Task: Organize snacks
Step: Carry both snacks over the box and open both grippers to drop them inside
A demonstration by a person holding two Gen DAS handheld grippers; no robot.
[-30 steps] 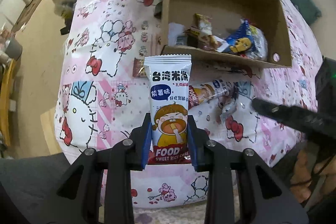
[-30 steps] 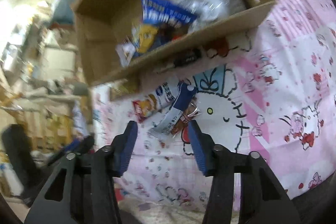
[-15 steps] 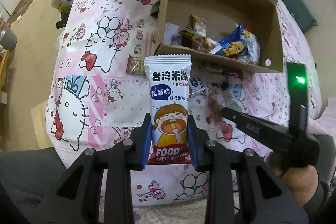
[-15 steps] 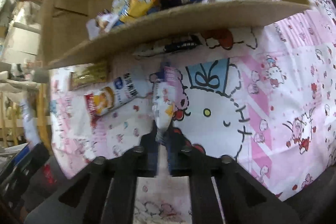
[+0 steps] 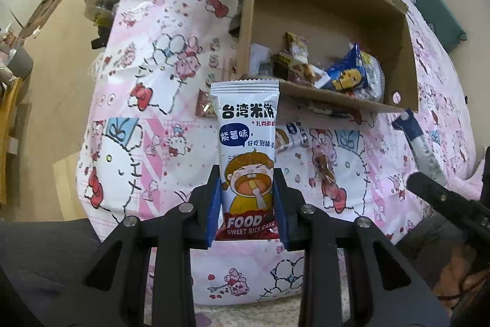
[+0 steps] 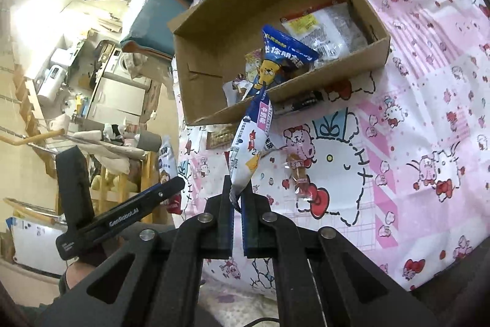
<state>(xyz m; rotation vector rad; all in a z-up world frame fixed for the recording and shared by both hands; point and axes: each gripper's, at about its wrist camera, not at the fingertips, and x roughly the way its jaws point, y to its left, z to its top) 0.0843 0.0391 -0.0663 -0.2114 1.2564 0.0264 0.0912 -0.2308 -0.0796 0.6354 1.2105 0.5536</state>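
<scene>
My right claw (image 6: 237,204) clamped on blue-white snack packet (image 6: 252,140), long axis pointing at cardboard box (image 6: 306,88) just ahead. My left claw (image 5: 247,204) grips rice cake packet (image 5: 248,143) upright, box farther off.

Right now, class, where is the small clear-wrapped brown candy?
In the right wrist view, the small clear-wrapped brown candy lies loose on the pink cartoon-print bedsheet, right of the held packet and in front of the cardboard box.

Right gripper picks a packet

The right gripper (image 6: 237,204) has clamped the blue-and-white snack packet (image 6: 252,143) and lifted it off the bedsheet (image 6: 413,112), centre frame.
</scene>
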